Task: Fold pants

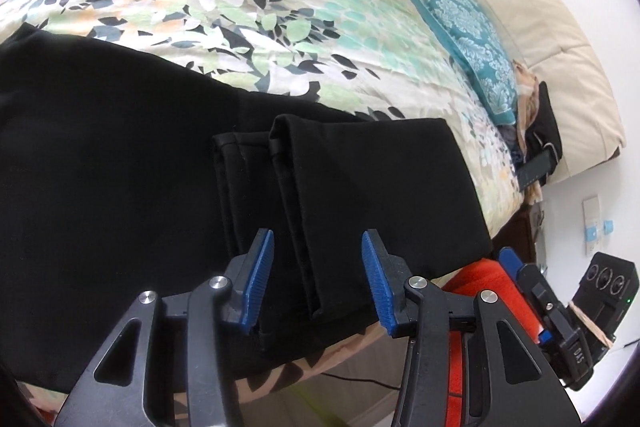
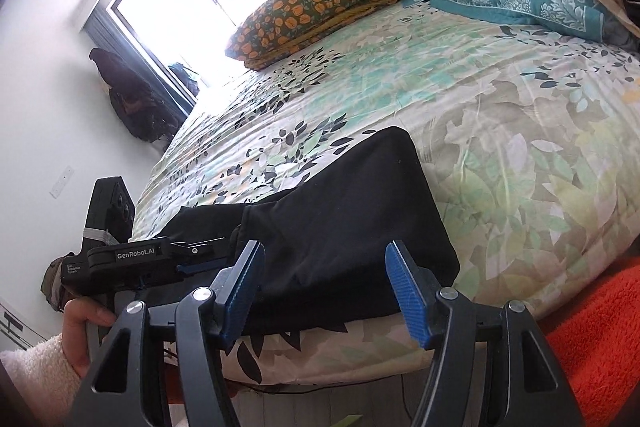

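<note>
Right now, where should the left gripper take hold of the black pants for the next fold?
Probably the stacked leg hems lying doubled on the black pants. Come from the near bed edge, where the left gripper already stands open; the layered edges there give something to pinch.

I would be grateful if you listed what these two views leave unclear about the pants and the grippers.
- Black pants: the left wrist view's left edge cuts them off, so the waistband is unseen.
- Left gripper: whether its pads touch the folded hems; no side view.
- Right gripper: jaws apart above the cloth; the pants' near edge is hidden behind its fingers.
</note>
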`<state>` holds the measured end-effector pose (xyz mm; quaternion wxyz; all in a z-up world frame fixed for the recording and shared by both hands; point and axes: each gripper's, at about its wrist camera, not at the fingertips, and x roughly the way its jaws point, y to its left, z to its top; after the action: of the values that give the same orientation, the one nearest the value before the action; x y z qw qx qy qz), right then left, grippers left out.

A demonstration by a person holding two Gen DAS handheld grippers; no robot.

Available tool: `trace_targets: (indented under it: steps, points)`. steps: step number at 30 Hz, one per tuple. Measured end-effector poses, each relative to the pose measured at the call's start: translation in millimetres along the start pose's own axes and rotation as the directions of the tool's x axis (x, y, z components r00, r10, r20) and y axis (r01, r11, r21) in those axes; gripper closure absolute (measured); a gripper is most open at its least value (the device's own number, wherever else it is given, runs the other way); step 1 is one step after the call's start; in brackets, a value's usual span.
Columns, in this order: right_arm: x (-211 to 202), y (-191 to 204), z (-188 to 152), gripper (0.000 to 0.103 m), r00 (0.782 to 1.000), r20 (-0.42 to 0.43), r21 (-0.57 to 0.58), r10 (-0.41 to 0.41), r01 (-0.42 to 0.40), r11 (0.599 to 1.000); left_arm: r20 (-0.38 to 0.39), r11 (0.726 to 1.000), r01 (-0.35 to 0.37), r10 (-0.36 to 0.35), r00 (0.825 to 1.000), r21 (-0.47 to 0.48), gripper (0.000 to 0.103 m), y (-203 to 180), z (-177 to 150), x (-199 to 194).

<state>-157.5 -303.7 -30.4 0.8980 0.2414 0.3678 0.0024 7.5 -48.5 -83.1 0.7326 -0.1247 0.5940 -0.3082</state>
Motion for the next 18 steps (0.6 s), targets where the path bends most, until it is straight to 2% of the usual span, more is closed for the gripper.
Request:
trace_targets:
  steps: [3, 4, 5, 6, 8, 9, 11, 13, 15, 18]
  points:
    - [2, 2, -1, 0.040, 1.000, -0.003, -0.011, 0.005, -0.005, 1.000, -0.050, 1.000, -0.005, 0.006, 0.999, 0.014, 0.056, -7, 1, 18]
    - [3, 2, -2, 0.040, 1.000, -0.005, -0.010, 0.004, -0.004, 1.000, -0.059, 0.999, -0.025, 0.027, 0.998, 0.030, 0.060, -11, 0, 24]
    - [2, 2, -2, 0.040, 1.000, -0.005, -0.008, 0.003, -0.003, 1.000, -0.054, 0.997, -0.064, 0.066, 0.996, 0.044, 0.094, -13, -1, 25]
    - [2, 2, -2, 0.040, 1.000, -0.003, -0.006, 0.001, -0.001, 1.000, -0.051, 0.997, -0.071, 0.073, 0.996, 0.035, 0.100, -14, -1, 25]
    - [-3, 2, -2, 0.040, 1.000, 0.014, -0.005, -0.007, 0.007, 1.000, -0.002, 0.999, -0.036, 0.036, 0.999, -0.008, 0.101, -13, -3, 6]
    - [-7, 1, -1, 0.040, 1.000, 0.027, -0.007, -0.014, 0.014, 1.000, 0.031, 1.000, -0.026, 0.026, 0.999, 0.002, 0.100, -15, -4, -8]
    - [-14, 0, 0, 0.040, 0.998, 0.054, -0.014, -0.036, 0.036, 0.999, 0.074, 0.997, -0.058, 0.054, 0.996, 0.059, 0.100, -18, -9, -30]
    - [-13, 0, 3, 0.035, 0.995, 0.058, -0.027, -0.078, 0.079, 0.996, 0.068, 0.991, -0.099, 0.093, 0.993, 0.092, 0.100, -14, -13, -33]
    - [-1, 4, 9, 0.035, 0.990, 0.036, -0.078, -0.139, 0.141, 0.987, 0.045, 0.986, -0.140, 0.137, 0.990, 0.087, 0.100, -3, -17, -24]
    - [38, 15, 15, 0.035, 0.980, -0.056, -0.196, -0.191, 0.176, 0.965, 0.001, 0.986, -0.152, 0.152, 0.988, 0.062, 0.099, 9, -23, -3]
